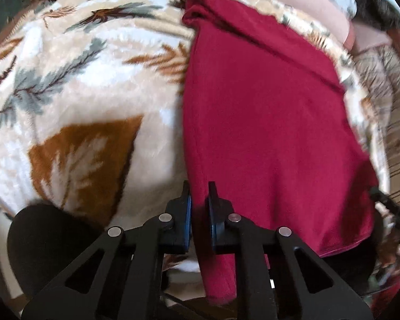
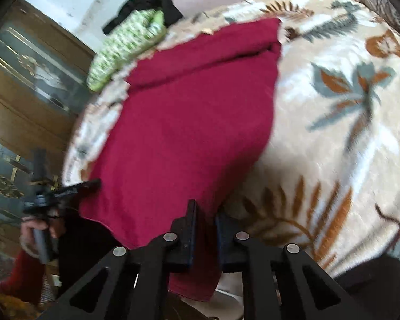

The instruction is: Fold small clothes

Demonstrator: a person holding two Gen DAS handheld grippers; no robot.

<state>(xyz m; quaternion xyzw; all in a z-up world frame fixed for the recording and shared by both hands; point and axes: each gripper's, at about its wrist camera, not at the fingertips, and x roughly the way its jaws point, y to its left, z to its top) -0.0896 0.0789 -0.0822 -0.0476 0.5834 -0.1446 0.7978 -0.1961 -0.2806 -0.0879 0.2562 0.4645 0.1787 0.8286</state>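
A dark red garment (image 1: 266, 122) lies spread on a leaf-patterned blanket (image 1: 88, 85). In the left wrist view my left gripper (image 1: 200, 194) is shut on the near left corner of the red garment, with cloth hanging down between the pads. In the right wrist view my right gripper (image 2: 206, 213) is shut on the near right corner of the same red garment (image 2: 189, 122), cloth pinched between its fingers. The left gripper (image 2: 66, 189) shows at the garment's other near corner, held by a hand. The far edge of the garment is folded over.
A green-and-white patterned cloth (image 2: 125, 48) and a black cloth (image 2: 146, 5) lie at the blanket's far edge. A wooden cabinet with glass doors (image 2: 26, 85) stands beyond the blanket's left side. The blanket (image 2: 346, 133) stretches wide to the right of the garment.
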